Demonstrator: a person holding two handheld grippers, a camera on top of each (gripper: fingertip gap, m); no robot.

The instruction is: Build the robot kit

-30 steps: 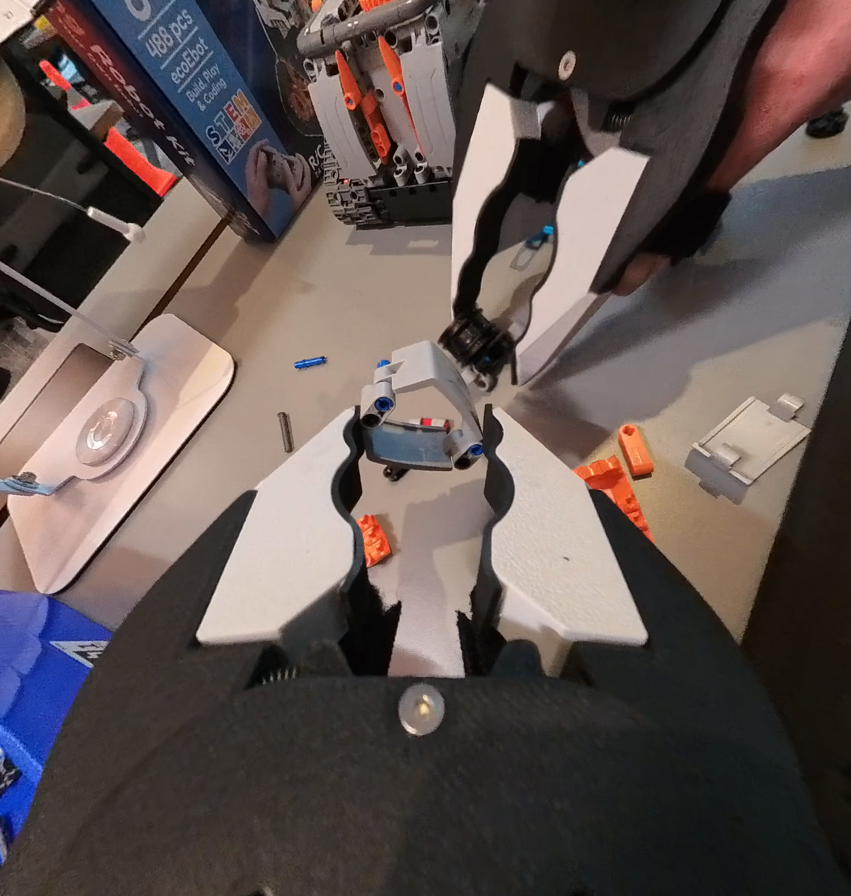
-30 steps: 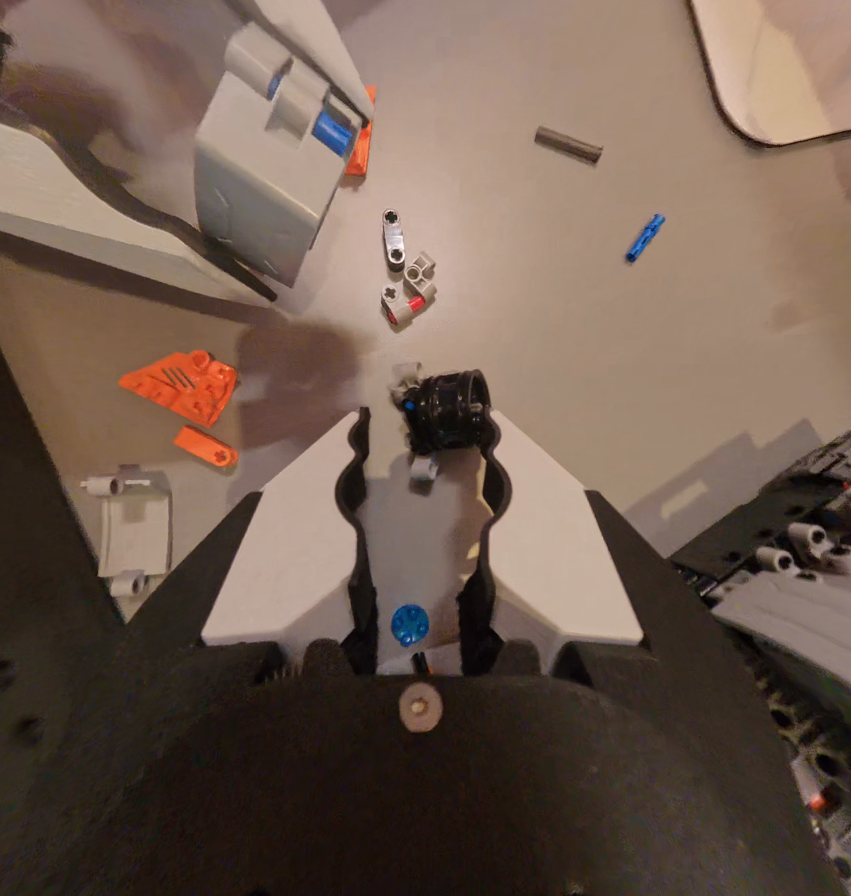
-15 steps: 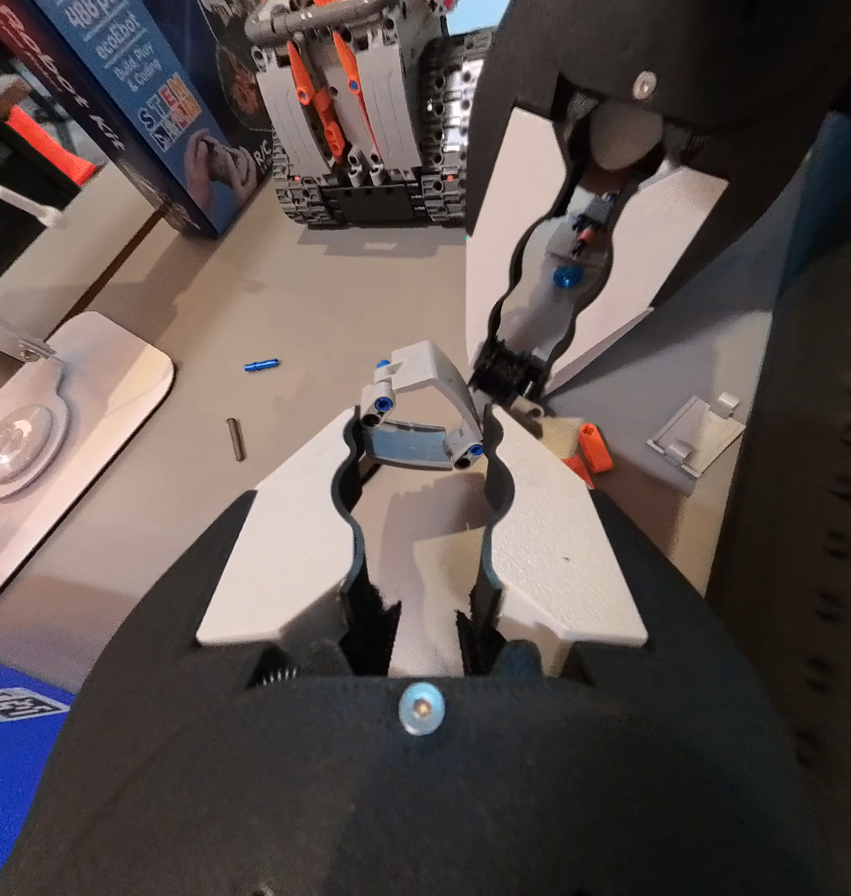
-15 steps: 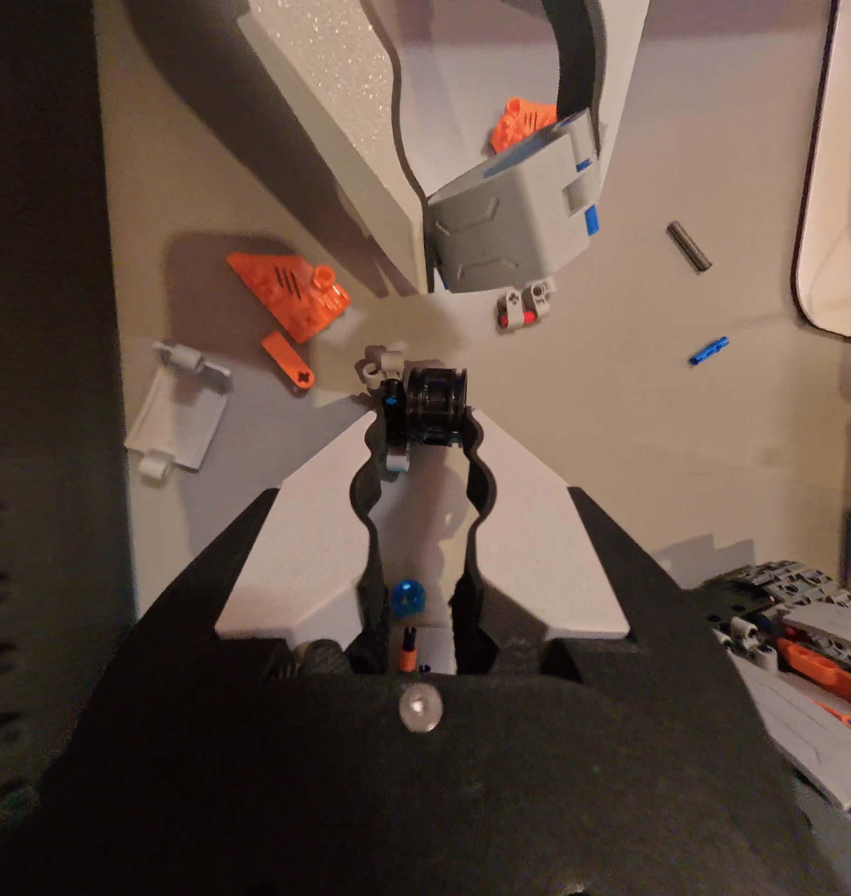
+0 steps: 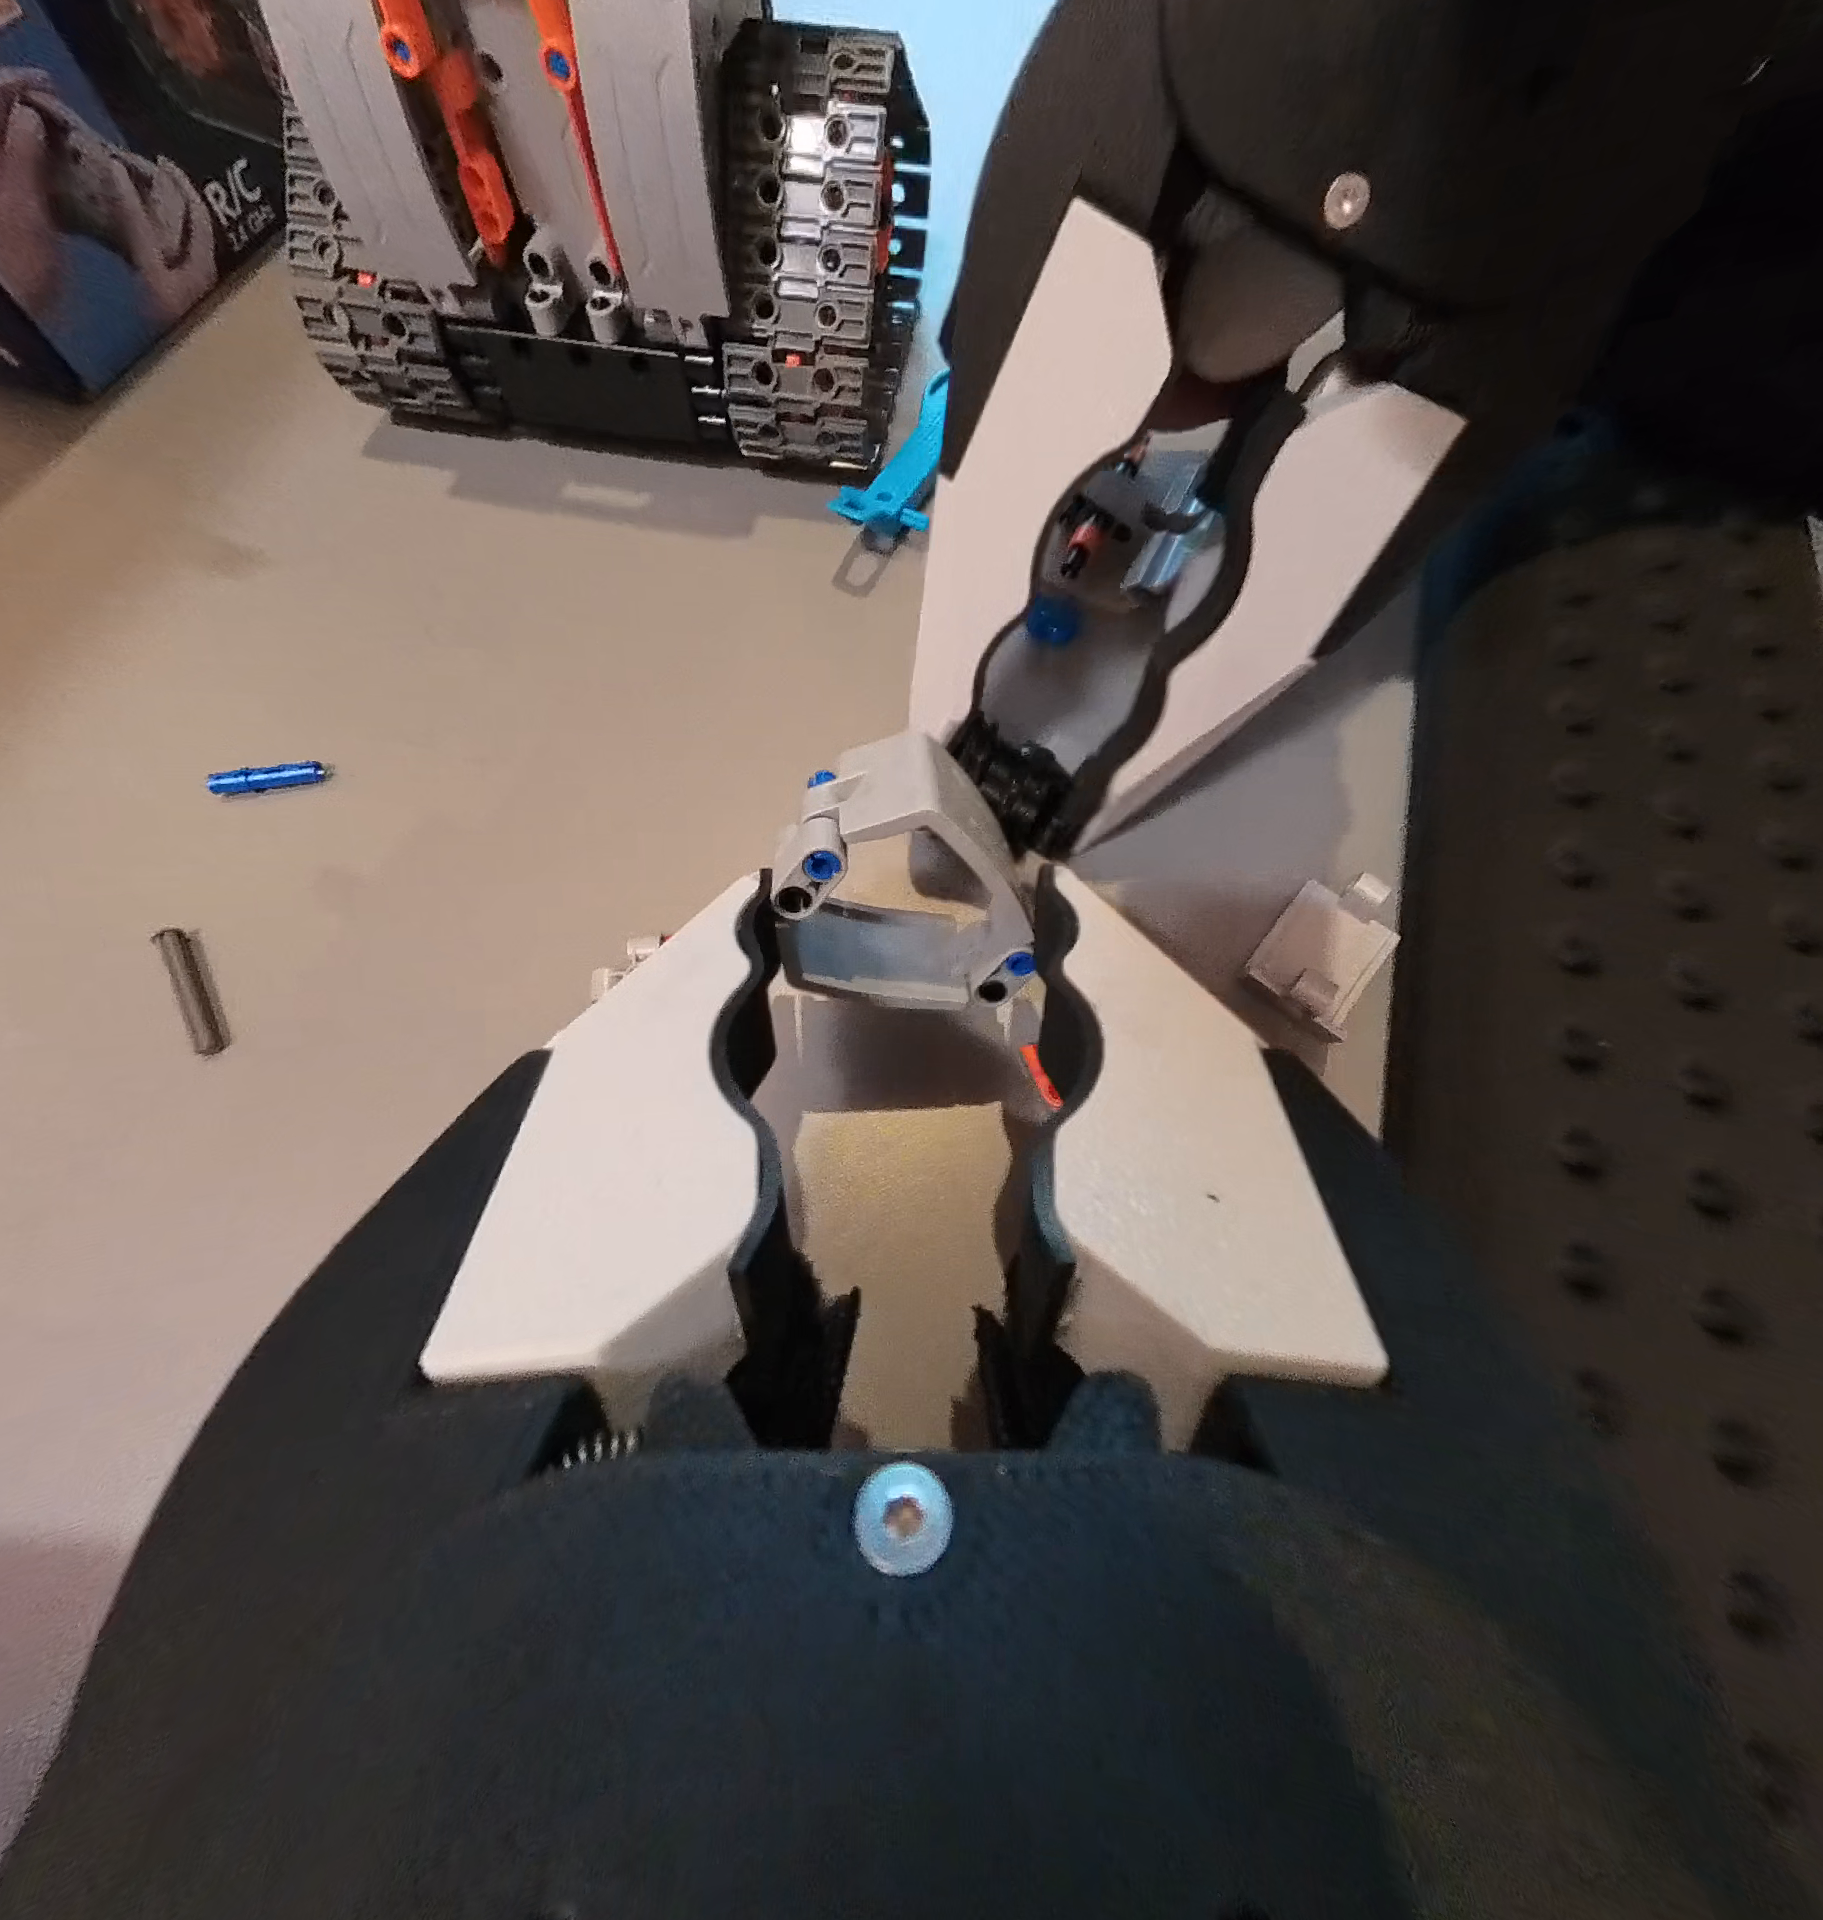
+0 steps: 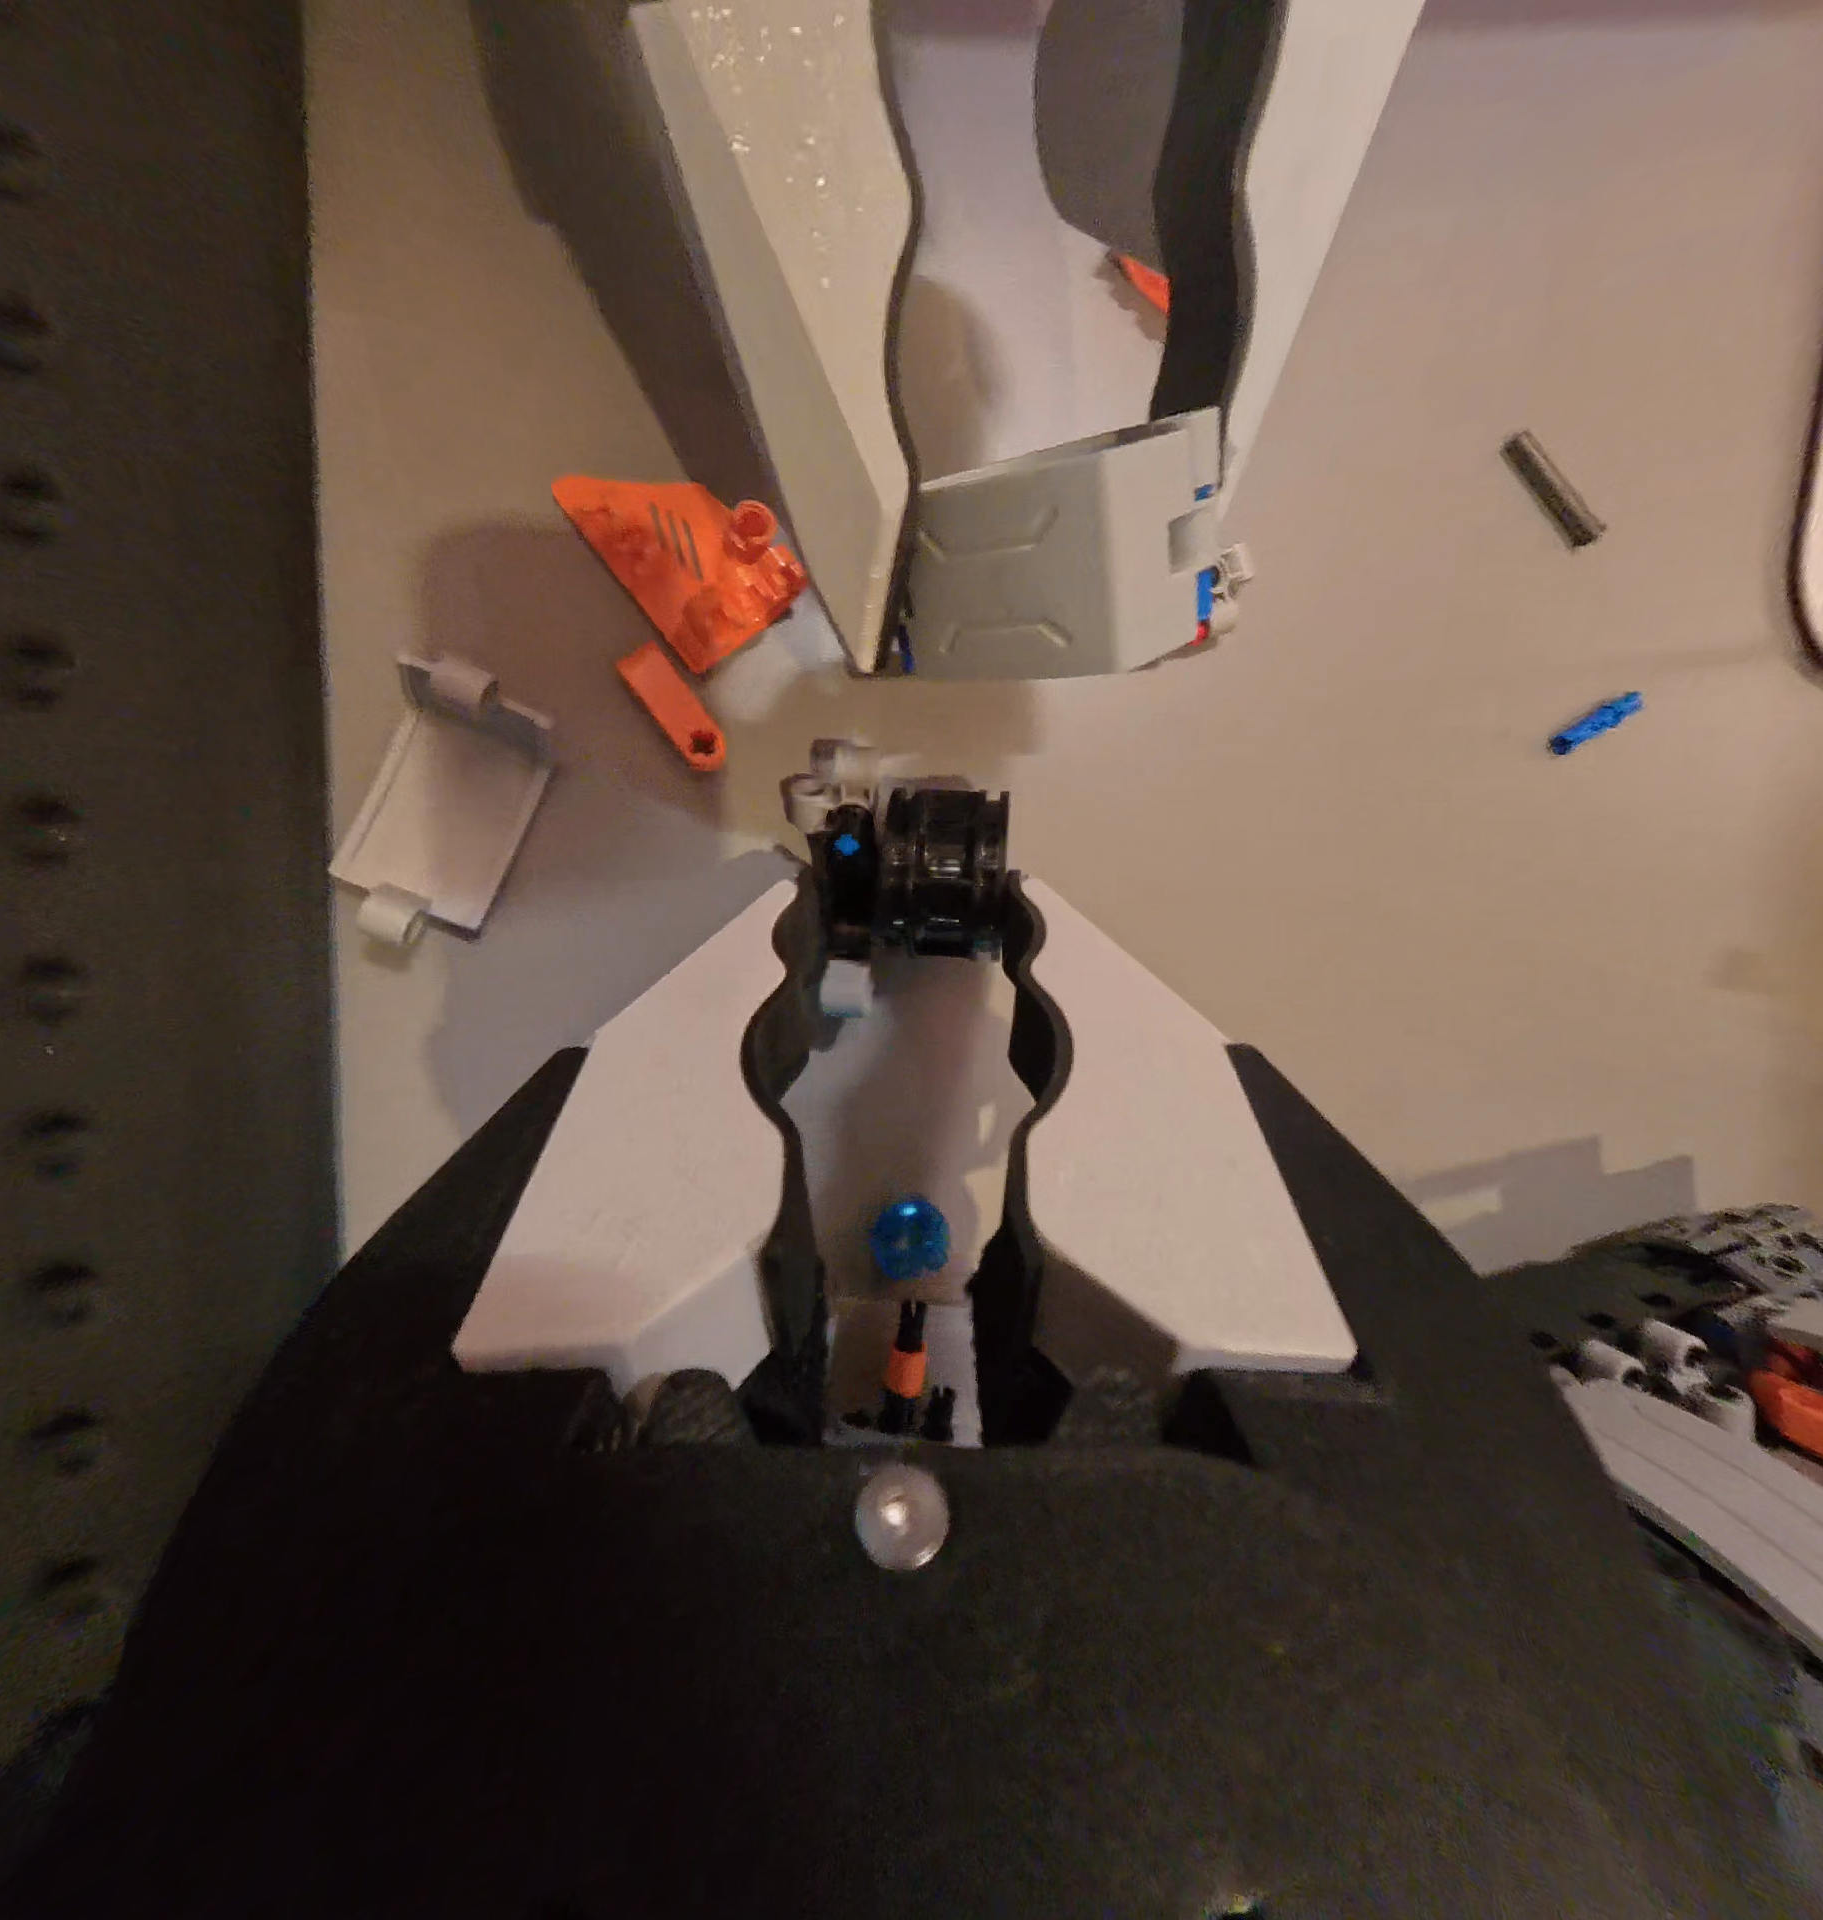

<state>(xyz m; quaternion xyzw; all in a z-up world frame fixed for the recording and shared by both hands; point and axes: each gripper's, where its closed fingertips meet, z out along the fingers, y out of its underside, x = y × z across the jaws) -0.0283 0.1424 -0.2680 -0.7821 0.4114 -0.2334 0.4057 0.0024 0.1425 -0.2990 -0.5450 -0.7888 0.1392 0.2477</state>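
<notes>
My left gripper [image 5: 902, 904] is shut on a grey curved panel [image 5: 886, 873] with blue pins, held at the fingertips above the table. It also shows in the right wrist view [image 6: 1042, 561], where the panel [image 6: 1052, 561] is at the top. My right gripper [image 6: 907, 894] is shut on a black wheel piece [image 6: 938, 852] with small grey connectors on its left side. In the left wrist view the right gripper [image 5: 1016, 795] comes in from the upper right and its wheel piece [image 5: 1021, 779] sits right against the panel's far edge. I cannot tell whether they touch.
A grey and orange tracked model [image 5: 595, 229] stands at the back, with a box [image 5: 55, 208] to its left. Loose parts lie on the table: a blue pin [image 5: 263, 777], a dark axle [image 5: 190, 987], a teal tool [image 5: 896, 468], an orange panel [image 6: 678, 571], an orange beam [image 6: 668, 707] and a grey panel [image 6: 439, 810]. Tip to tip, the grippers are about 5 cm apart.
Both grippers have turned to face each other tip to tip and closed the gap. The wheel piece now sits next to the grey panel. Both grips are unchanged.
</notes>
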